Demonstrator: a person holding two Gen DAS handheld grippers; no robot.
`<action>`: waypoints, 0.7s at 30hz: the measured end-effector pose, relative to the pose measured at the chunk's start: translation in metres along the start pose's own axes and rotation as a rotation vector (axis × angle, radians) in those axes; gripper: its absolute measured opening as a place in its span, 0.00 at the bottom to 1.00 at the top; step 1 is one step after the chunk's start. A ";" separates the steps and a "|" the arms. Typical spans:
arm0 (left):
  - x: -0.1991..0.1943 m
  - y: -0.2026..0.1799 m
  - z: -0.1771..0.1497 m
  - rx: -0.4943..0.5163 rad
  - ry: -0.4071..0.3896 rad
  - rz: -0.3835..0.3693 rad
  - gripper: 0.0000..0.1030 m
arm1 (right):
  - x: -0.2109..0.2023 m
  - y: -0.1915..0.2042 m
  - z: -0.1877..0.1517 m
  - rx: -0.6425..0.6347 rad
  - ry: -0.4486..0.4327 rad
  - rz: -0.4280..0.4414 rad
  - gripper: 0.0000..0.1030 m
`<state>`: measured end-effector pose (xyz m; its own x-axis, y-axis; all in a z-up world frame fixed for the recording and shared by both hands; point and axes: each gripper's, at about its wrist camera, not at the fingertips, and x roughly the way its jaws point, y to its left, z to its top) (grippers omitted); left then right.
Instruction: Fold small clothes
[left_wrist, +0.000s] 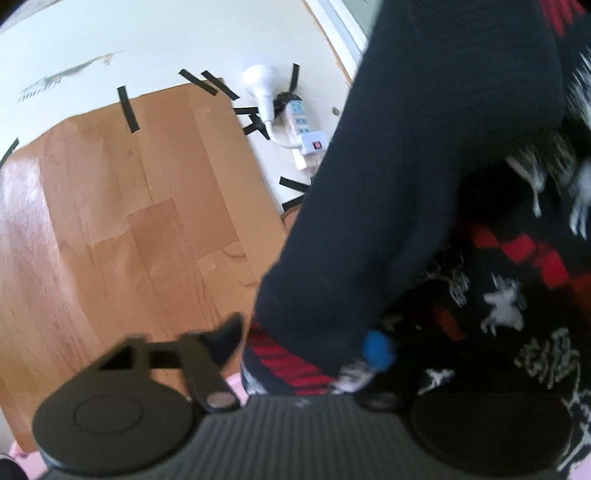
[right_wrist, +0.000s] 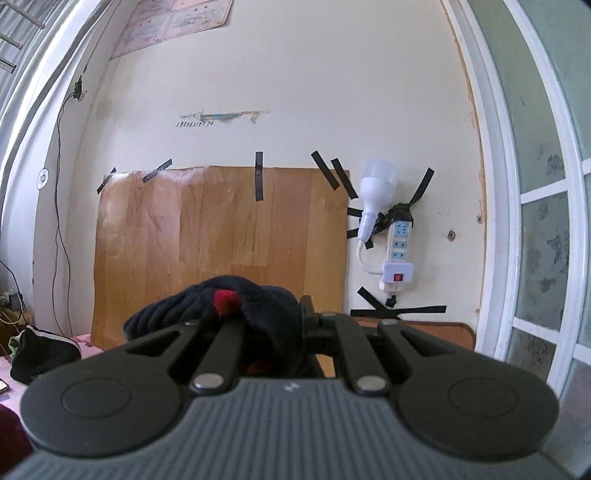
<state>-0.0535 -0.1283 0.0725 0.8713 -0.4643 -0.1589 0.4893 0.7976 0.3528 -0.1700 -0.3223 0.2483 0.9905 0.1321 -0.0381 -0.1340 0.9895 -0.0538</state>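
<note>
A small dark navy knit sweater (left_wrist: 406, 166) with red blocks and white animal figures hangs in the air and fills the right half of the left wrist view. My left gripper (left_wrist: 314, 354) is shut on its red-striped hem; only the left finger (left_wrist: 229, 332) shows, the right one is hidden by cloth. In the right wrist view my right gripper (right_wrist: 269, 314) is shut on a bunched part of the same sweater (right_wrist: 229, 306), with a red spot on top, held up in front of the wall.
A wood-pattern board (right_wrist: 221, 251) is taped to the cream wall. A white bulb (right_wrist: 376, 184) and a power strip (right_wrist: 397, 254) hang to its right. A dark folded garment (right_wrist: 40, 354) lies on pink cloth at lower left. A glazed door (right_wrist: 543, 221) stands at right.
</note>
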 end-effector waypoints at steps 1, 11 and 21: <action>-0.002 0.004 0.002 -0.011 -0.008 -0.001 0.38 | -0.001 -0.001 0.000 -0.002 0.000 -0.004 0.11; -0.033 0.071 0.030 -0.253 -0.118 0.123 0.12 | -0.004 -0.005 0.006 0.016 -0.029 -0.016 0.11; -0.137 0.118 0.091 -0.408 -0.426 0.228 0.12 | -0.026 0.010 0.044 -0.013 -0.178 0.018 0.11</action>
<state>-0.1187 -0.0055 0.2198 0.9053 -0.3107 0.2896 0.3408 0.9383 -0.0585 -0.1959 -0.3133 0.2923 0.9776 0.1588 0.1382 -0.1506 0.9863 -0.0678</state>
